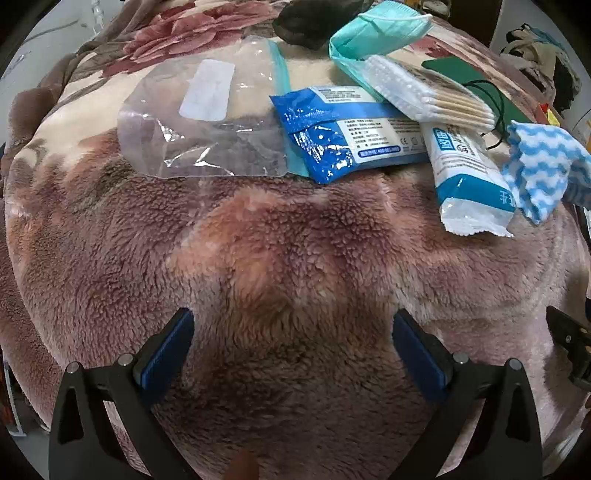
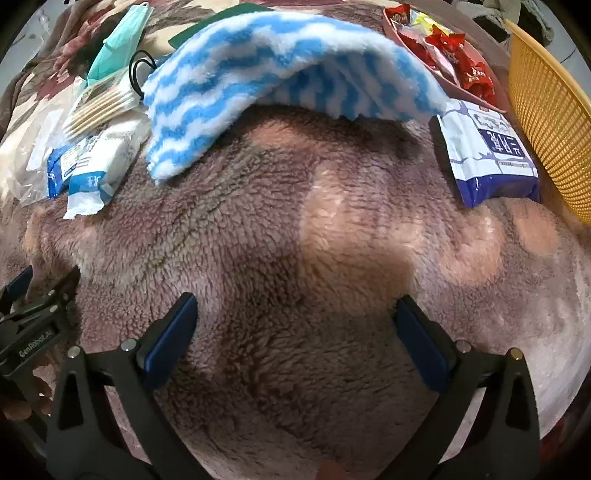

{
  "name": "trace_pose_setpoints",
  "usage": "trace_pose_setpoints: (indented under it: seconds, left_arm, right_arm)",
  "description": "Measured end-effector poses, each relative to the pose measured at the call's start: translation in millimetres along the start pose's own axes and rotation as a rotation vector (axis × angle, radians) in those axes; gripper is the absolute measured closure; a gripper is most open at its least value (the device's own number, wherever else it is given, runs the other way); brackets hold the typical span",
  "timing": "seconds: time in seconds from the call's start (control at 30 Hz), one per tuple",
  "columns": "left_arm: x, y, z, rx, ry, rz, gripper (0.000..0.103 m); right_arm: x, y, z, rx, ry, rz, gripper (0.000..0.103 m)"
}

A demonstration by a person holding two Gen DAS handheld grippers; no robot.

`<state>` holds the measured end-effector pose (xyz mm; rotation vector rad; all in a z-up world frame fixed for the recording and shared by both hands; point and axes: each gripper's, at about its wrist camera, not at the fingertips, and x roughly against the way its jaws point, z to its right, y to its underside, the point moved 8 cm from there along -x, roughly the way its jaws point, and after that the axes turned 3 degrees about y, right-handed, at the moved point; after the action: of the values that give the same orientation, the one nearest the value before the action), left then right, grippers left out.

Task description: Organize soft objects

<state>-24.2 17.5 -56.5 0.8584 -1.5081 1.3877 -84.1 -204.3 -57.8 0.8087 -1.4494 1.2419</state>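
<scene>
Fleecy blanket [image 1: 295,258] carries the clutter; both tongs [image 1: 293,354] [image 2: 295,343] gape wide, empty. Nothing is picked yet; next likely the towel [image 2: 258,74].

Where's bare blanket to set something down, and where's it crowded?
Free: the fleece blanket between the open left gripper and the packet row, and the patch between the striped cloth and the open right gripper. Crowded: zip bag, blue pack, cotton swabs, mask overlap.
</scene>
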Motion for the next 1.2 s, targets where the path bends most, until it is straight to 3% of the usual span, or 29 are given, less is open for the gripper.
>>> trace_pose_setpoints:
  seconds: [0.3, 1.2]
  left_arm:
    - [-10, -11, 1, -0.006, -0.008, 0.001, 0.0]
    - [0, 7, 5, 0.004, -0.006, 0.048, 0.0]
  right_arm:
    - [8, 7, -16, 0.004, 0.013, -0.001, 0.0]
    - [6, 4, -12, 0.015, 0.001, 0.008, 0.0]
